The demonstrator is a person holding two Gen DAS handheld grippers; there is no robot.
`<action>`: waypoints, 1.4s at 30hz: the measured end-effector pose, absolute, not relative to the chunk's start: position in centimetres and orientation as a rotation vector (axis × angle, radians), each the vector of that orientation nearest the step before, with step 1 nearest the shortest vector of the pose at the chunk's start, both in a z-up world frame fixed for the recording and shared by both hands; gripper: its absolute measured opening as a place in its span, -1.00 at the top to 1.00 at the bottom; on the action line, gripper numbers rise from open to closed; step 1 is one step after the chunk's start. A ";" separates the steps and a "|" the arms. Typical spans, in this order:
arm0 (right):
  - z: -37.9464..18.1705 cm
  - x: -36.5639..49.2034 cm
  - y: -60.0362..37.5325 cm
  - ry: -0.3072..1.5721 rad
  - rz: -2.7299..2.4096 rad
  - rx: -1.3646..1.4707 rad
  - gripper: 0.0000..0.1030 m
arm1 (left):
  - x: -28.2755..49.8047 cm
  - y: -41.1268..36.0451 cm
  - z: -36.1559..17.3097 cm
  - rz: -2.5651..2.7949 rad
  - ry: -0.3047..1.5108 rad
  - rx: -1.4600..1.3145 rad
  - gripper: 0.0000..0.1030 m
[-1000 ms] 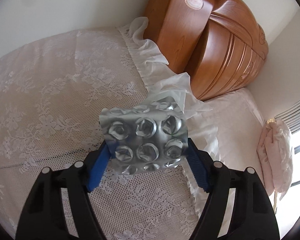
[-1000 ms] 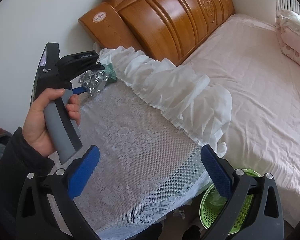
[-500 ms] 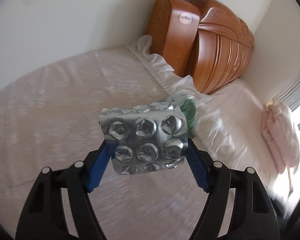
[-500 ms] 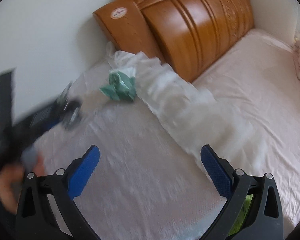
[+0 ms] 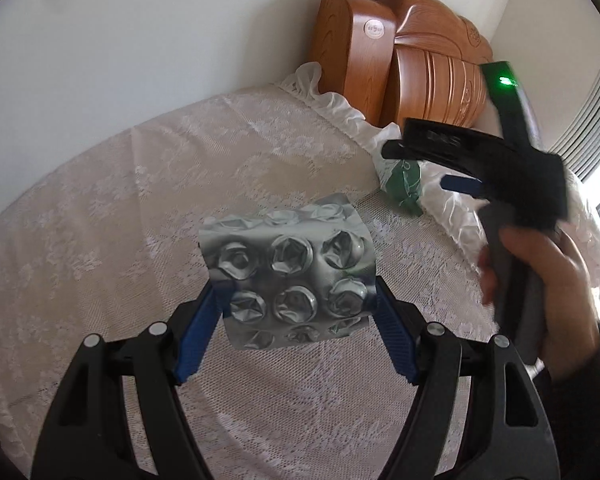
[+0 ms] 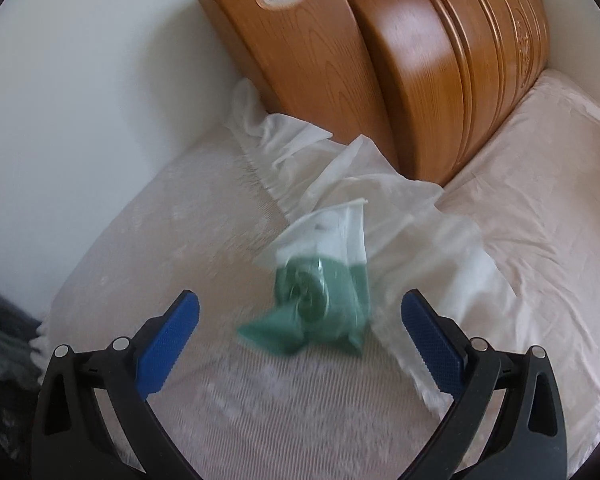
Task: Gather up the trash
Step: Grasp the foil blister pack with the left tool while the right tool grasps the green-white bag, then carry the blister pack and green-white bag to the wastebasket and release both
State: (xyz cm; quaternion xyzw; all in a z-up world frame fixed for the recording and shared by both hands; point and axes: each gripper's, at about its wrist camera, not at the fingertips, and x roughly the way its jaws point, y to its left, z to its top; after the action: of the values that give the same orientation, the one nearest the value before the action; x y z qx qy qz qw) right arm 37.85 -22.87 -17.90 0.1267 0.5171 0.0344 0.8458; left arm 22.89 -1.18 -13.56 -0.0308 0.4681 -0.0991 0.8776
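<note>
Between the blue pads of the left gripper: a spent silver blister pack, pinched at its two side edges and held clear above the lace cover. Light, thin foil, stiff enough to stand upright yet easily creased; probably secure only while gripped across the flat margins, not the crushed pockets. Ahead of the right gripper, jaws spread wide and empty: a crumpled green-and-clear plastic wrapper, centred in the gap just beyond the fingertips, lying on the lace cover beside its white ruffled edge, short of the wooden headboard. Judged very light, soft and slippery, prone to skating away; best taken at the bunched green middle, pressed down against the lace cover. Blurred, so finer detail uncertain.
</note>
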 end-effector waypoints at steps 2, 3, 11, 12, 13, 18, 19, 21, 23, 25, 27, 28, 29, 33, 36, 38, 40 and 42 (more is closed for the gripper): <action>-18.9 38.7 -22.7 1.117 0.064 0.264 -0.73 | 22.9 -1.0 -13.7 -0.209 0.980 -0.062 -0.37; -19.2 38.9 -22.6 1.129 0.060 0.260 -0.69 | 22.9 -0.8 -13.7 -0.212 0.981 -0.060 -0.37; -19.7 37.7 -21.9 1.112 0.053 0.233 -0.39 | 22.5 -0.4 -13.7 -0.223 0.986 -0.066 -0.37; -19.4 37.1 -21.8 1.104 0.070 0.238 -0.38 | 22.4 -0.3 -13.7 -0.223 0.985 -0.065 -0.37; -19.1 36.4 -21.7 1.093 0.083 0.240 -0.38 | 22.2 -0.3 -13.6 -0.223 0.983 -0.064 -0.37; -16.7 31.6 -21.3 1.047 0.133 0.244 -0.38 | 21.0 0.1 -12.9 -0.226 0.977 -0.067 -0.37; -16.2 30.1 -21.2 1.038 0.140 0.245 -0.38 | 20.7 0.1 -12.7 -0.226 0.976 -0.065 -0.37; -15.3 27.5 -21.2 1.028 0.149 0.251 -0.38 | 19.7 0.1 -12.2 -0.227 0.968 -0.050 -0.37; -14.5 24.4 -21.4 1.020 0.154 0.265 -0.38 | 18.6 0.0 -11.8 -0.225 0.962 -0.033 -0.37; -13.7 20.8 -21.9 1.015 0.149 0.283 -0.38 | 17.5 -0.1 -11.4 -0.232 0.957 -0.023 -0.37; -13.2 17.6 -22.6 1.011 0.143 0.303 -0.38 | 16.0 -0.4 -11.1 -0.248 0.954 -0.010 -0.37; -12.9 15.7 -23.1 1.011 0.135 0.316 -0.38 | 15.0 -0.7 -10.9 -0.262 0.952 0.003 -0.37; -12.8 14.5 -23.6 1.011 0.129 0.323 -0.38 | 14.3 -1.0 -10.8 -0.274 0.950 0.015 -0.37; -12.7 7.4 -26.4 1.037 0.068 0.351 -0.38 | 11.0 -3.2 -10.6 -0.344 0.951 0.071 -0.37; -12.9 2.3 -29.1 1.054 0.001 0.373 -0.38 | 8.4 -5.8 -10.6 -0.437 0.949 0.105 -0.37; -12.9 -1.1 -31.2 1.061 -0.061 0.390 -0.38 | 6.8 -8.1 -10.8 -0.508 0.951 0.131 -0.37; -13.0 -3.7 -33.3 1.066 -0.117 0.410 -0.38 | 5.4 -10.4 -11.3 -0.574 0.964 0.161 -0.37; -13.0 -6.5 -35.5 1.061 -0.187 0.419 -0.38 | 4.4 -12.7 -11.8 -0.626 0.978 0.192 -0.37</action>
State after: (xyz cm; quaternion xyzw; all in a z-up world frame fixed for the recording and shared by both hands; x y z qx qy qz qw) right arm -6.47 -35.46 -12.98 0.1982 0.5017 -0.0884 0.8374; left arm 4.41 -12.66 -11.80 0.0905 0.4614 -0.2955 0.8316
